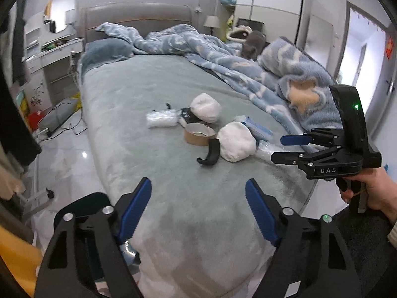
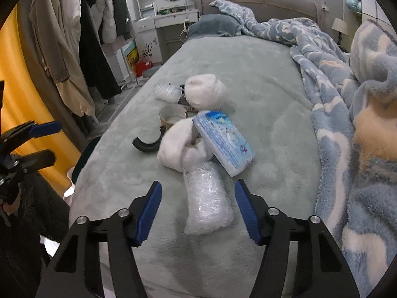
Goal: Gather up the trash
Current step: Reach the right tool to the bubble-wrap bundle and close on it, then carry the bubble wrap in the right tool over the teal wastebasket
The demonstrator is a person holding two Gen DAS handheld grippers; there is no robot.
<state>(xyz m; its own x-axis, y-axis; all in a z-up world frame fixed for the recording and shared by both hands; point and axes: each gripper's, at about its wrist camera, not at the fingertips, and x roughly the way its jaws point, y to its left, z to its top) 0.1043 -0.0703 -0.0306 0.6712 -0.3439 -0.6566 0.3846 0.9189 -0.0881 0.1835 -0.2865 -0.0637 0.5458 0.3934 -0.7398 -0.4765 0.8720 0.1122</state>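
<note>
Right gripper [image 2: 198,213] jaws were spread wide, nothing between the pads, hovering over the near end of the bed [image 2: 260,79]. Bubble-wrap pack [image 2: 207,198] lay on the bed cover directly ahead, lined up with the gap between the fingers but apart from both. Just past it, touching its far end: blue tissue pack [image 2: 224,141], tilted, leaning on a white sock bundle [image 2: 178,146]. Left of the bundle sat a curved black plastic piece [image 2: 146,146], and behind it a brown tape roll [image 2: 171,116]. Further back were a second white sock bundle [image 2: 203,92] and a second clear plastic pack [image 2: 167,90]; something dark was wedged between those two, probably a wrapper, too hidden to tell.

Left gripper [image 1: 198,208] jaws were also apart and empty, held over the foot of the bed, well short of the pile. Crumpled blue blanket [image 1: 285,74] ran along the right side up to the headboard [image 1: 139,15]
</note>
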